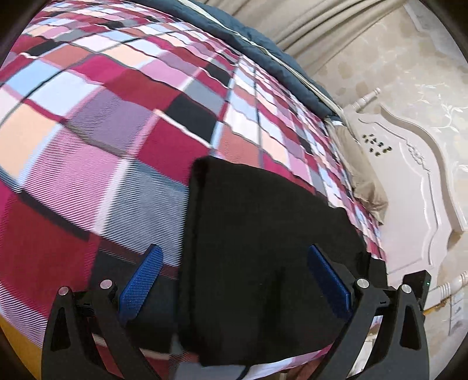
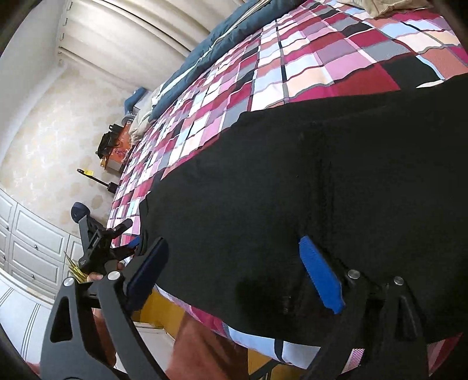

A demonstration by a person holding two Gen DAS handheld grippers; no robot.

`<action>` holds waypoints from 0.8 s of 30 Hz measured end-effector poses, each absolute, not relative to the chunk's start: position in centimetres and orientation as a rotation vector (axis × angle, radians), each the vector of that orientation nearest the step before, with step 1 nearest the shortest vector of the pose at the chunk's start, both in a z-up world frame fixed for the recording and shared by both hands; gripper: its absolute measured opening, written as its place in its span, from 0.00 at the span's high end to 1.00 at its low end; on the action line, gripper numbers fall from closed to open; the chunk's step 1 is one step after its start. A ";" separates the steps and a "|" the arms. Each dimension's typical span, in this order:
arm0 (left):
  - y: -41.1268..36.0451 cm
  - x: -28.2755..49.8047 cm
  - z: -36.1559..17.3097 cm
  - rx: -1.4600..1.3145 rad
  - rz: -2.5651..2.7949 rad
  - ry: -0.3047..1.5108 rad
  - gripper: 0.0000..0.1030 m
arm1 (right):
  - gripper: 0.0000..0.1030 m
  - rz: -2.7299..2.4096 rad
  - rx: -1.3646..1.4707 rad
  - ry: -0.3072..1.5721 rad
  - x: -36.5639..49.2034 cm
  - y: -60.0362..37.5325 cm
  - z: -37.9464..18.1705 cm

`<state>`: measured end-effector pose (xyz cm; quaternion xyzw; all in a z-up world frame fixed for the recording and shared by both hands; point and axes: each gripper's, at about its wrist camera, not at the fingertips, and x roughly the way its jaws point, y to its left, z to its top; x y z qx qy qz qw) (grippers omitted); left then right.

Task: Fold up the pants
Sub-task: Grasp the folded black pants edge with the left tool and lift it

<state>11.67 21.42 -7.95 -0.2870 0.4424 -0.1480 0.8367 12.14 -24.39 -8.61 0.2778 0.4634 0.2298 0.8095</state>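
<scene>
Black pants (image 1: 263, 233) lie folded into a flat block on a plaid bed cover (image 1: 102, 131) near the bed's front edge. My left gripper (image 1: 234, 248) hovers over their left side, open wide, with its left blue pad (image 1: 143, 277) above the plaid and its right pad (image 1: 327, 280) above the black cloth. In the right wrist view the pants (image 2: 321, 175) fill the middle. My right gripper (image 2: 234, 241) is open just above their near edge, and neither pad presses on the cloth. At the left of that view, off the corner of the pants, is the left gripper's black frame (image 2: 96, 245).
A dark blue quilt (image 1: 263, 43) lies along the bed's far side, below beige curtains (image 1: 336, 20). A white headboard (image 1: 409, 190) and a tan pillow (image 1: 368, 187) are at the right. White drawers (image 2: 29, 242) and an orange box (image 2: 117, 149) stand beyond the bed's foot.
</scene>
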 end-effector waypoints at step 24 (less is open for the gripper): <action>17.7 12.1 -3.1 -0.497 -0.299 0.981 0.84 | 0.07 0.429 0.440 0.973 11.6 -22.1 -8.2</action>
